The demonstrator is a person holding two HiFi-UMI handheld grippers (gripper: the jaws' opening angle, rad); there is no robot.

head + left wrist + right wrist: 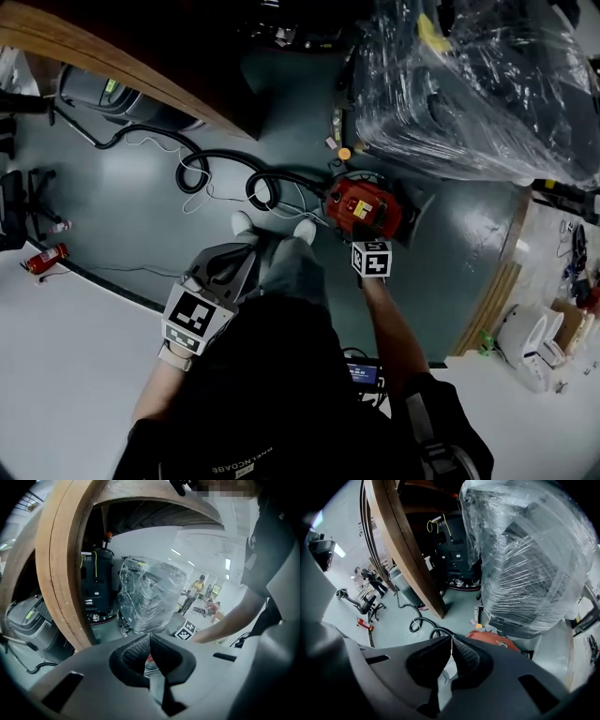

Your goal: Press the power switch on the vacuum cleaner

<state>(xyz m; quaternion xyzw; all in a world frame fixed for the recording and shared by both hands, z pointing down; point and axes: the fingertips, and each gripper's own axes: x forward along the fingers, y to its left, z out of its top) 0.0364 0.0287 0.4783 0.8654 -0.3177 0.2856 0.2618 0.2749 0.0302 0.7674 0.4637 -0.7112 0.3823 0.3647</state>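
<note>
On the floor, just beyond the person's shoes: the red vacuum cleaner [364, 206], its black hose [223, 161] curling away to the left. Right above its near edge, aimed down and forward at it: the right tongs [372, 251], clenched tip to tip with nothing between them. In the right gripper view, the same red body just past the closed tips and a little to their right. Further back and well off to the left, over the person's leg: the left tongs [234, 258], likewise clenched on nothing. Cannot make out where on the red body the power switch sits. Most likely calls for a short push down and slightly rightward with the closed right tips, plainly the nearer pair. Close behind the vacuum cleaner, a plastic-wrapped stack [469, 84], so little room for overshoot.
</note>
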